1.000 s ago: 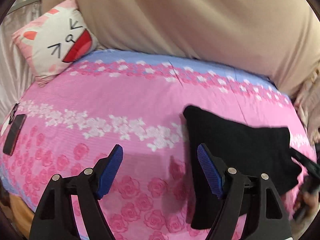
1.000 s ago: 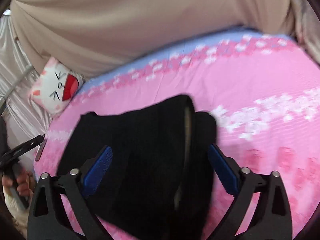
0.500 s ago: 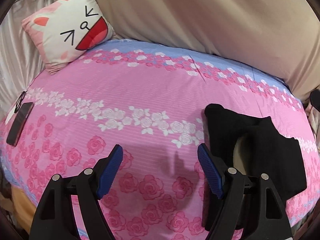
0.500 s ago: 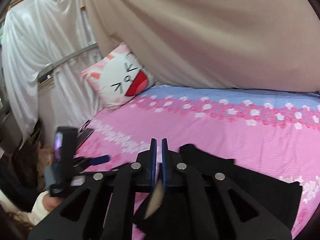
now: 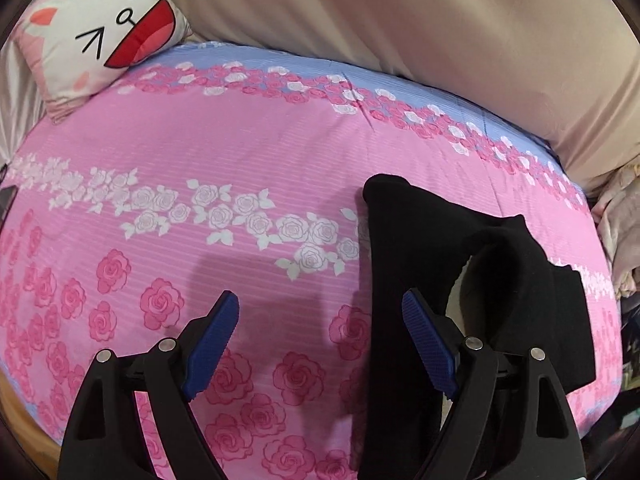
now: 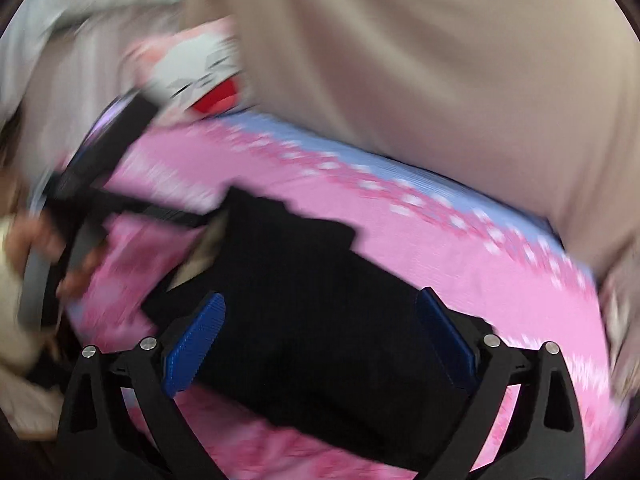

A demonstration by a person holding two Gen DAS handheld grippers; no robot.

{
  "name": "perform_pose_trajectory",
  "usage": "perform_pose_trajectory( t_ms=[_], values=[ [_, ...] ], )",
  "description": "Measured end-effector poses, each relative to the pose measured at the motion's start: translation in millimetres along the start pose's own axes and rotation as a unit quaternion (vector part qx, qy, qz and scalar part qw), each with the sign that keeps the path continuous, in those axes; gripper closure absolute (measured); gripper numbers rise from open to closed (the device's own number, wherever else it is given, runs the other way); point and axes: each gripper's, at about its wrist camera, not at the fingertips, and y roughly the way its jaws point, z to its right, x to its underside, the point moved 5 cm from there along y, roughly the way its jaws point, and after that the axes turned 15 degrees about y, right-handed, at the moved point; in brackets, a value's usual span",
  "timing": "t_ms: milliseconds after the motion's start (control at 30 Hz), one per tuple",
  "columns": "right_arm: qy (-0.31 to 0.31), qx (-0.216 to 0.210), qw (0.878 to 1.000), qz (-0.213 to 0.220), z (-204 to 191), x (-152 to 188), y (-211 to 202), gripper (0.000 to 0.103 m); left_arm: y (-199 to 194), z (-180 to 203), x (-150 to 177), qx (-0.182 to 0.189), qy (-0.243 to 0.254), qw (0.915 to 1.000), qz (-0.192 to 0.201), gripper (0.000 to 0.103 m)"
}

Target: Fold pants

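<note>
The black pants (image 5: 472,248) lie folded on the right side of the pink rose bedsheet (image 5: 200,152), a pale lining showing in a gap of the fold. My left gripper (image 5: 322,320) hovers over the sheet at the pants' left edge, jaws opening, only sheet between them. In the blurred right wrist view the pants (image 6: 304,248) spread below my right gripper (image 6: 322,306). Its jaws are opening wide and do not press the cloth. A hand holds the left gripper (image 6: 104,184) at the far left of that view.
A cat-face pillow (image 5: 100,32) leans at the head of the bed against a beige drape (image 5: 400,20). A dark phone (image 5: 6,200) lies at the sheet's left edge. Pale crumpled cloth (image 5: 620,240) sits off the bed's right side.
The right gripper went from shut over the pants' fold to wide open, and its view swung sideways. The left gripper sank closer to the bed and its jaws widened slightly.
</note>
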Motion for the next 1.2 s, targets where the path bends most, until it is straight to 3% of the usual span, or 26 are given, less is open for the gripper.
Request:
perform_pose_trajectory(
  t_ms=[133, 167, 200, 233, 300, 333, 433, 500, 533, 567, 633, 667, 700, 733, 767, 833, 867, 900, 967, 1033, 1133, 1167, 1200],
  values=[
    [-0.122, 0.024, 0.992, 0.005, -52.1, 25.2, 24.3, 0.006, -7.5, -18.2, 0.9, -0.006, -0.025, 0.9996, 0.007, 0.022],
    [-0.130, 0.028, 0.991, -0.003, -55.0, 29.5, 35.1, 0.013, -7.8, -20.8, 0.2, -0.006, -0.029, 0.9995, 0.007, 0.022],
    [-0.117, 0.021, 0.993, -0.018, -52.0, 30.5, 43.4, 0.029, -8.3, -23.6, -0.9, -0.003, -0.033, 0.9994, 0.006, 0.022],
    [-0.080, 0.010, 0.996, -0.036, -43.1, 28.0, 49.9, 0.054, -8.6, -24.1, -2.2, 0.000, -0.035, 0.9994, 0.005, 0.022],
    [0.060, -0.035, 0.997, -0.037, 1.0, 14.3, 41.0, 0.065, -12.3, -21.2, -6.3, 0.006, -0.031, 0.9995, 0.008, 0.022],
    [0.137, -0.052, 0.989, -0.031, 30.2, 9.8, 32.3, 0.068, -14.9, -18.3, -8.6, 0.008, -0.026, 0.9995, 0.013, 0.022],
    [0.332, -0.053, 0.942, 0.007, 127.1, 24.4, 2.2, 0.076, -18.8, -0.7, -16.8, 0.013, 0.005, 0.9997, 0.022, 0.022],
    [0.458, -0.057, 0.887, 0.010, 196.1, 66.4, -11.5, 0.074, -12.4, 16.4, -20.2, 0.016, 0.025, 0.9993, 0.020, 0.018],
    [0.484, -0.046, 0.874, -0.006, 211.5, 83.9, -11.2, 0.066, -4.9, 27.9, -21.0, 0.018, 0.041, 0.9989, 0.012, 0.017],
    [0.515, -0.017, 0.856, -0.030, 232.0, 112.7, -13.4, 0.066, 0.4, 35.0, -21.0, 0.018, 0.051, 0.9985, 0.005, 0.017],
    [0.549, 0.009, 0.835, -0.020, 251.1, 135.6, -32.9, 0.061, 14.9, 54.3, -20.3, 0.017, 0.077, 0.9967, -0.017, 0.017],
    [0.554, 0.012, 0.833, -0.004, 254.8, 138.3, -43.8, 0.061, 17.5, 59.8, -19.9, 0.016, 0.083, 0.9962, -0.018, 0.017],
    [0.552, 0.018, 0.833, 0.016, 259.5, 136.2, -55.2, 0.058, 19.2, 65.2, -20.4, 0.011, 0.091, 0.9957, -0.017, 0.017],
    [0.545, 0.026, 0.837, 0.035, 261.4, 131.9, -65.1, 0.049, 20.3, 68.7, -20.9, 0.005, 0.097, 0.9952, -0.016, 0.017],
    [0.526, 0.034, 0.848, 0.050, 262.2, 120.4, -71.6, 0.043, 22.0, 71.2, -21.4, 0.000, 0.100, 0.9949, -0.015, 0.017],
    [0.465, 0.031, 0.883, 0.054, 250.7, 88.6, -68.9, 0.042, 30.6, 75.3, -20.9, -0.019, 0.111, 0.9935, -0.020, 0.014],
    [0.443, 0.022, 0.895, 0.056, 243.9, 73.4, -63.8, 0.042, 35.6, 76.8, -19.7, -0.032, 0.120, 0.9920, -0.023, 0.010],
    [0.422, 0.010, 0.904, 0.059, 233.2, 59.5, -58.9, 0.042, 40.0, 76.8, -17.9, -0.060, 0.136, 0.9886, -0.022, 0.005],
    [0.377, -0.037, 0.923, 0.060, 205.0, 21.5, -37.5, 0.042, 43.0, 77.0, -15.5, -0.071, 0.155, 0.9853, -0.013, 0.005],
    [0.348, -0.073, 0.933, 0.052, 191.9, 1.0, -21.5, 0.042, 41.6, 75.5, -14.2, -0.070, 0.148, 0.9864, -0.013, 0.005],
    [0.311, -0.137, 0.940, -0.001, 152.5, -22.6, 23.0, 0.044, 39.5, 74.2, -15.0, -0.072, 0.141, 0.9873, -0.012, 0.005],
    [0.303, -0.139, 0.942, -0.032, 146.8, -25.3, 48.4, 0.048, 38.7, 74.6, -15.8, -0.072, 0.139, 0.9876, -0.010, 0.005],
    [0.300, -0.112, 0.946, -0.053, 149.1, -20.3, 65.7, 0.048, 38.6, 74.5, -16.5, -0.073, 0.140, 0.9874, -0.010, 0.005]
  ],
)
